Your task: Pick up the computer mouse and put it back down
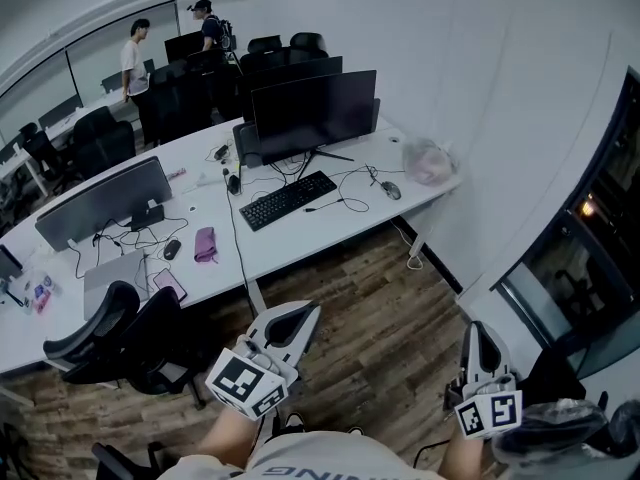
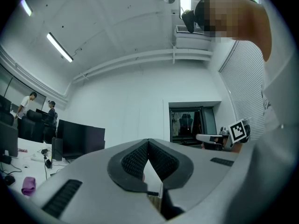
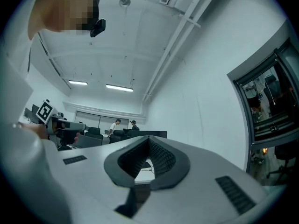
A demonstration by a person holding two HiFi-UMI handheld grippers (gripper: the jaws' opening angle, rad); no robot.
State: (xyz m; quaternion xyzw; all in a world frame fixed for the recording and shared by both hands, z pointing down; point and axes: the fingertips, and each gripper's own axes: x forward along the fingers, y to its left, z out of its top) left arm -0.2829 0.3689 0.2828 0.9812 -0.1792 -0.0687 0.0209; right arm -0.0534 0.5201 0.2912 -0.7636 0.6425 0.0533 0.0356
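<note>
**Object location.** The small grey computer mouse (image 1: 391,190) lies on the long white tabletop (image 1: 330,236), in the upper centre-right of the head view. It sits just right of the black keyboard (image 1: 288,199) and below the right edge of the large black monitor (image 1: 313,113). A thin dark cable runs from it toward the keyboard. A pinkish crumpled plastic bag (image 1: 428,161) lies near it, further up and right. A second, darker mouse (image 1: 172,249) rests at the left of the frame. The grey one is nearer to both grippers and is taken as the likely target.

**Handling properties (estimated).**
- Light, rigid plastic shell that will not deform under grip.
- Smooth, domed top, so expect slip if it is gripped high.
- The attached cable will drag, so lift only slightly.

**Recommended hold.** Grip across the two long side flanks at mid-body, low on the shell. Keep clear of the buttons and the wheel.

**Finger state.**
- The left gripper (image 1: 297,318) has its fingers pressed together at the tips, with nothing between them. The left gripper view confirms this.
- The right gripper (image 1: 480,340) likewise has its fingers pressed together and holds nothing.

**Object relative to fingers.** Both grippers are at the bottom of the head view, over the brown wooden floor (image 1: 380,308), and point up-frame toward the tabletop. The mouse is well apart from both and touches neither. It lies up and right of the left fingertips and up and left of the right fingertips. Neither gripper view shows the mouse clearly. The fingers must spread before any approach.
</note>
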